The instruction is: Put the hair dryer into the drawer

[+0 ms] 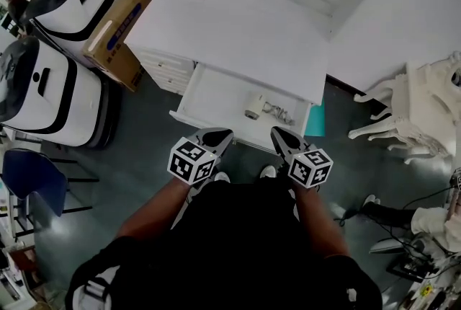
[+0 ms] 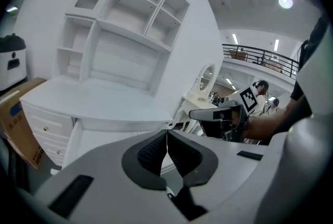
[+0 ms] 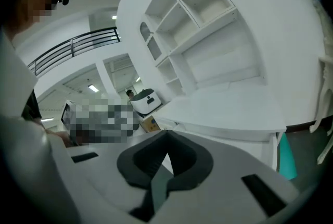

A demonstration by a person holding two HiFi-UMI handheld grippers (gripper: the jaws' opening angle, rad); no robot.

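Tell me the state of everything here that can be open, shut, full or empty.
drawer, pulled open.
hair dryer, lying in the drawer, cord loose beside it.
side drawers, shut.
left claw, shut, empty.
right claw, shut, empty.

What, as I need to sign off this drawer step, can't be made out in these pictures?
- Hair dryer in the drawer: head view, too small to tell its switch or plug.
- Hair dryer again: both gripper views, hidden behind each gripper's own body.
- Drawer's front edge: head view, partly covered by the left gripper and right gripper.
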